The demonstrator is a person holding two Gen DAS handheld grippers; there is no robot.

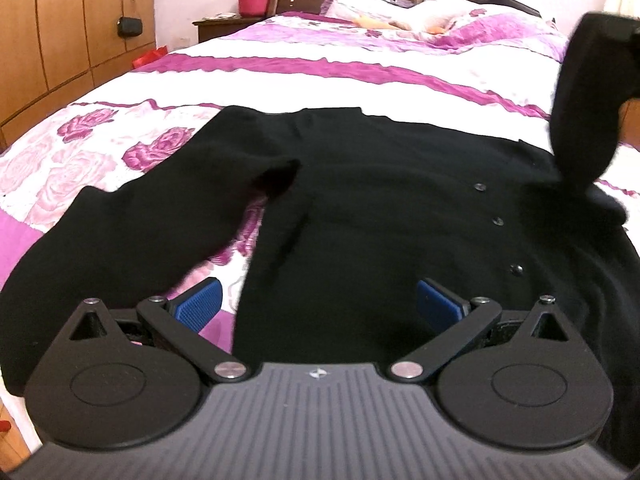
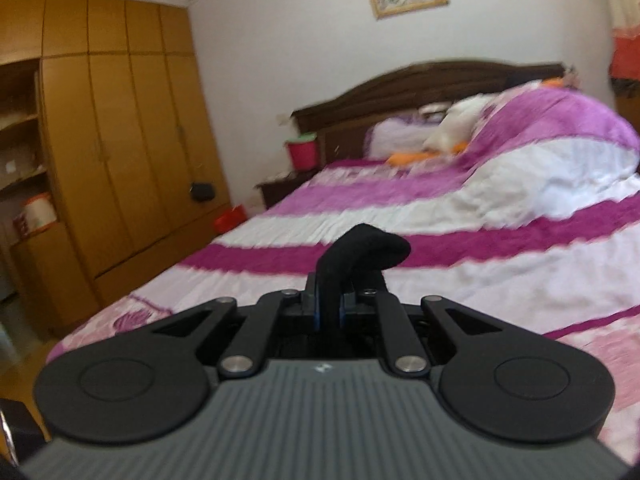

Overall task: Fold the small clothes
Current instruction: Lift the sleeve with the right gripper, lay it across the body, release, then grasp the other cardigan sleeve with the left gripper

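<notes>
Black knit fills my left wrist view: the cardigan (image 1: 360, 208) lies spread on the bed (image 1: 280, 64), buttons facing up, one sleeve (image 1: 120, 232) stretched out toward the lower left over the rose-printed quilt. My left tool (image 1: 318, 300) hangs tilted down over the garment's near hem with its blue pads (image 1: 198, 298) spread wide, nothing between them and no fabric touched that I can see. At the right edge the cardigan's other sleeve (image 1: 580, 120) rises off the bed, lifted up toward a dark blurred shape at the top corner, with a bit of a hand (image 1: 630, 120) showing behind it. On the tool body I make out only a small pale emblem, no readable writing.

From my right wrist view, the right tool (image 2: 328, 304) points nearly level across the bed (image 2: 480, 216), toward the headboard and wardrobe (image 2: 120, 140). Its jaws are pressed together on a fold of the black sleeve (image 2: 360, 252), which curls up and over beyond the fingertips. This picture is motion-blurred. A framed picture hangs on the wall; I can read no text anywhere.
</notes>
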